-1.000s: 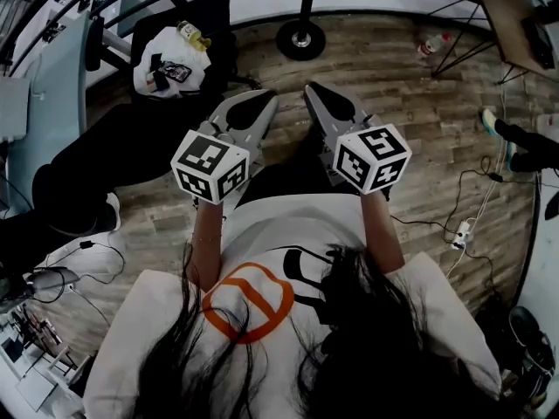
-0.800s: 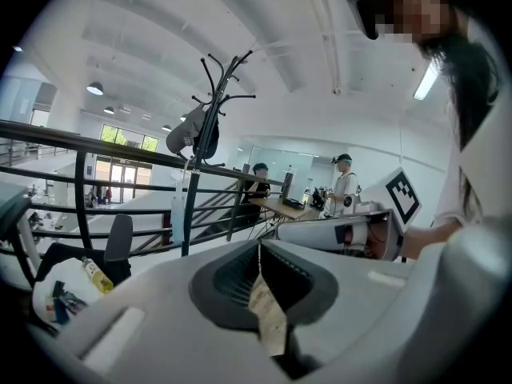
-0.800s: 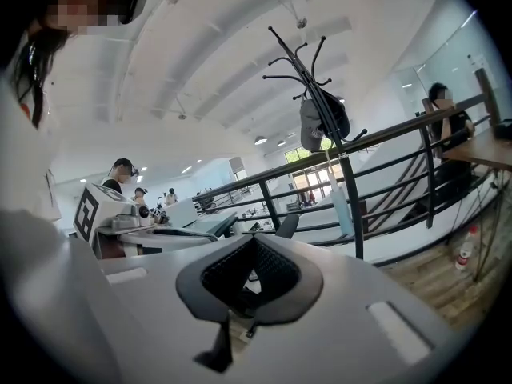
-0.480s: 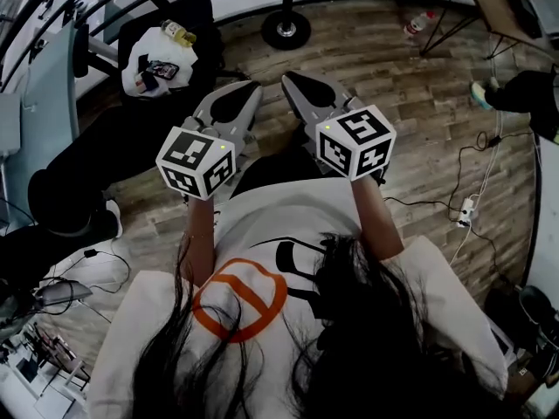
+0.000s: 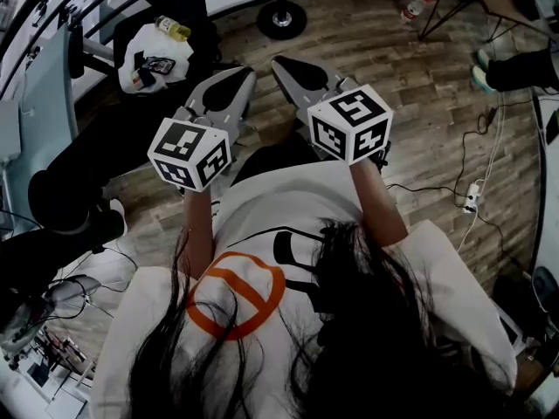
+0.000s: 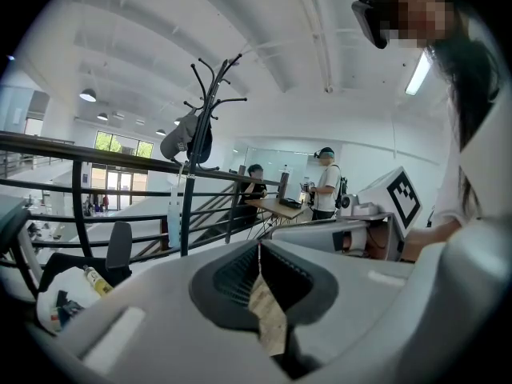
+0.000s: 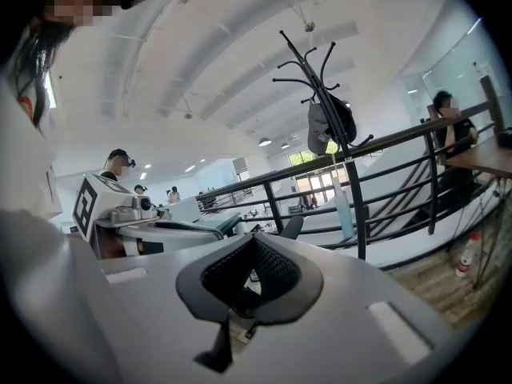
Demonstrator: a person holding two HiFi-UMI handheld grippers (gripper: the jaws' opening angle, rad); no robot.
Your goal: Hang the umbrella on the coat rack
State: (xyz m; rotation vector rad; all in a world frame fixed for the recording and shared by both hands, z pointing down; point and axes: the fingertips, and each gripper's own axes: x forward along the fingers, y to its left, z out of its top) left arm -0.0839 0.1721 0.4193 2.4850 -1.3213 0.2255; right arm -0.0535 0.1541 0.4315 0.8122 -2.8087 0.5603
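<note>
The black coat rack (image 6: 201, 110) stands ahead by a railing, and its round base (image 5: 281, 17) shows at the top of the head view. A dark and grey bag (image 7: 330, 122) hangs from its upper hooks. Beside the pole hangs a slim pale blue thing (image 7: 342, 206), which looks like a folded umbrella (image 6: 174, 214). My left gripper (image 5: 244, 75) and right gripper (image 5: 281, 62) are held side by side in front of my chest, pointing at the rack and well short of it. Both are shut with nothing in them, as the left gripper view (image 6: 258, 245) and right gripper view (image 7: 254, 237) also show.
A black office chair (image 5: 196, 7) carrying a white bag (image 5: 150, 55) and a bottle (image 5: 171, 28) stands at the left, near the rack base. A black railing (image 6: 120, 162) runs behind the rack. Cables and a power strip (image 5: 474, 197) lie on the wooden floor at the right. People stand at a desk (image 6: 276, 206) farther off.
Both grippers stay shut and side by side. They have drifted slightly left and up in the head view, and the rack base and the chair have slid toward the top edge.
</note>
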